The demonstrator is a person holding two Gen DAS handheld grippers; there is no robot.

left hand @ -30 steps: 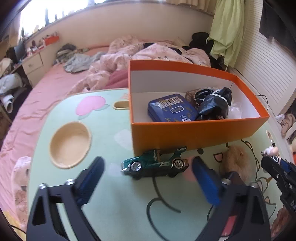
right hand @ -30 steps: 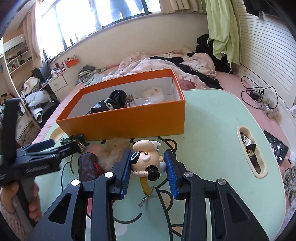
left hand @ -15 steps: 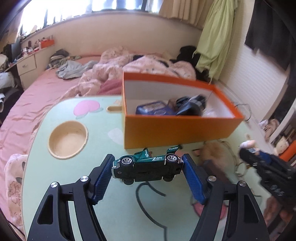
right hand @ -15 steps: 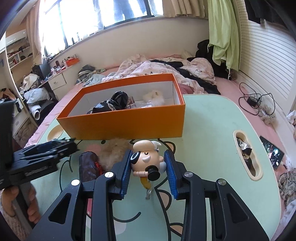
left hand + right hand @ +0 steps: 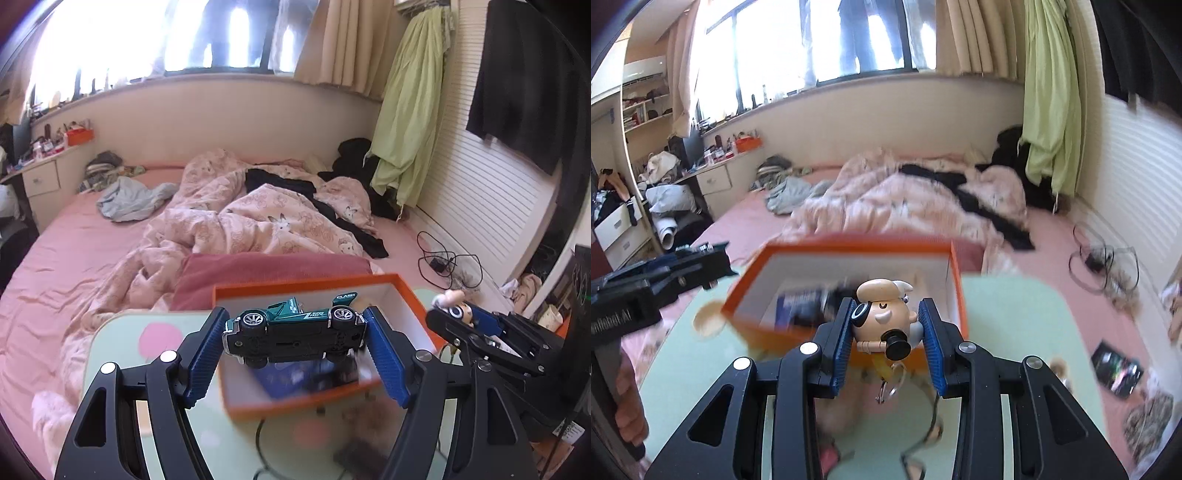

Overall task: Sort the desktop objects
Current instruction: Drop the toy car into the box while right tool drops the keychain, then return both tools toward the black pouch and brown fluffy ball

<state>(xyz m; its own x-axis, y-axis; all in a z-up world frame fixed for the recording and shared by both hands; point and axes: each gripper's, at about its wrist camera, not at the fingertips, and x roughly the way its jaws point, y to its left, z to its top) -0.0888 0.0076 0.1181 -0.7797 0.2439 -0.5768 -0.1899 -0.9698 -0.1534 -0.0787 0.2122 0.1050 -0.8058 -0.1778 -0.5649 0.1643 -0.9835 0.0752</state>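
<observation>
My left gripper [image 5: 293, 334] is shut on a green toy car [image 5: 291, 334], held in the air above the orange box [image 5: 295, 404]. My right gripper [image 5: 884, 325] is shut on a cartoon figure keychain [image 5: 882, 315] with a dangling key ring, held above the near wall of the orange box [image 5: 955, 280]. The box holds a blue tin [image 5: 794, 301] and a black bag. The right gripper with the figure shows at the right in the left wrist view [image 5: 461, 314]. The left gripper shows at the left in the right wrist view [image 5: 665, 273].
The box stands on a pale green table [image 5: 1015, 369] with cartoon print and a round cup recess [image 5: 709, 319]. A brown furry object and a dark item [image 5: 356, 452] lie on the table in front of the box. A pink bed [image 5: 92, 243] lies beyond.
Both grippers have risen with their loads and moved toward the box. The car has left the table and now hangs over the box; the views tilt up toward the room.
</observation>
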